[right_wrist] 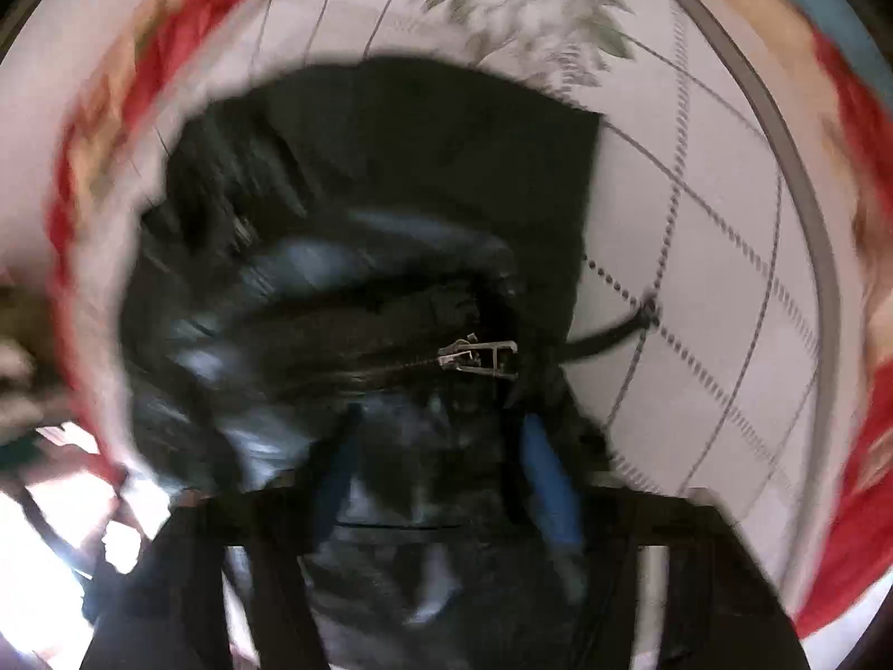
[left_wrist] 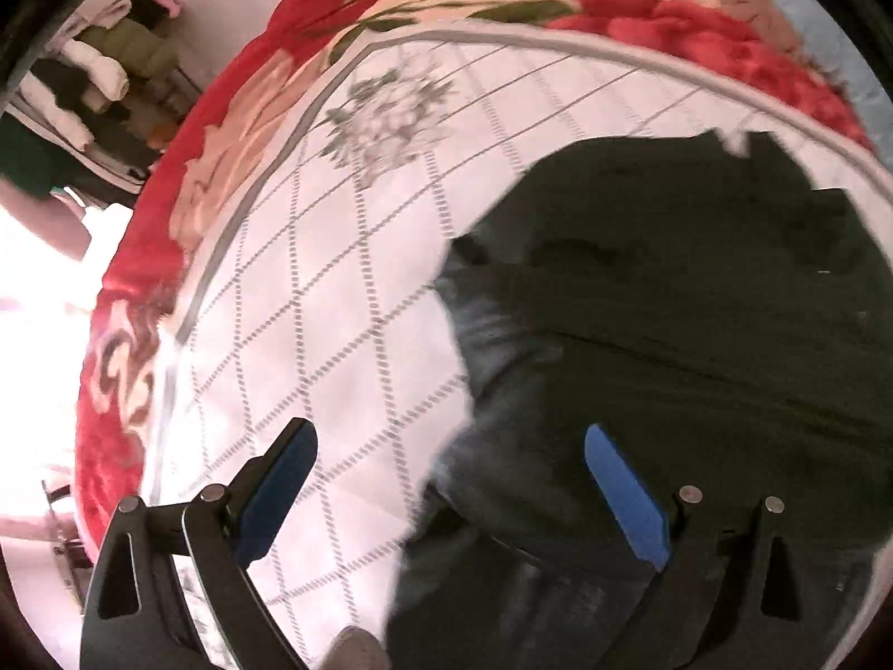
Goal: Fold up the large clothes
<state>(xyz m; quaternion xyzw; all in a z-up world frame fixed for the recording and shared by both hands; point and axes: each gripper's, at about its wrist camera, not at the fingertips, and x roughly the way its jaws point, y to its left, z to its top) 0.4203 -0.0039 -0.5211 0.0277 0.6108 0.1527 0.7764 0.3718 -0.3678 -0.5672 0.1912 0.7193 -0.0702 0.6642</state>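
A large black jacket (left_wrist: 686,301) lies on a white quilted mat (left_wrist: 346,301) on the bed. My left gripper (left_wrist: 452,469) is open, its blue-padded fingers spread over the jacket's left edge, holding nothing. In the right wrist view the jacket (right_wrist: 357,257) fills the middle, bunched up, with a silver zipper pull (right_wrist: 480,357) showing. My right gripper (right_wrist: 441,446) has its blue pads close together with jacket fabric bunched between them. The view is blurred by motion.
A red floral blanket (left_wrist: 223,128) lies under the white mat and rims it. Folded clothes and bundles (left_wrist: 106,67) are stacked at the far left beyond the bed. The white mat (right_wrist: 697,279) extends right of the jacket.
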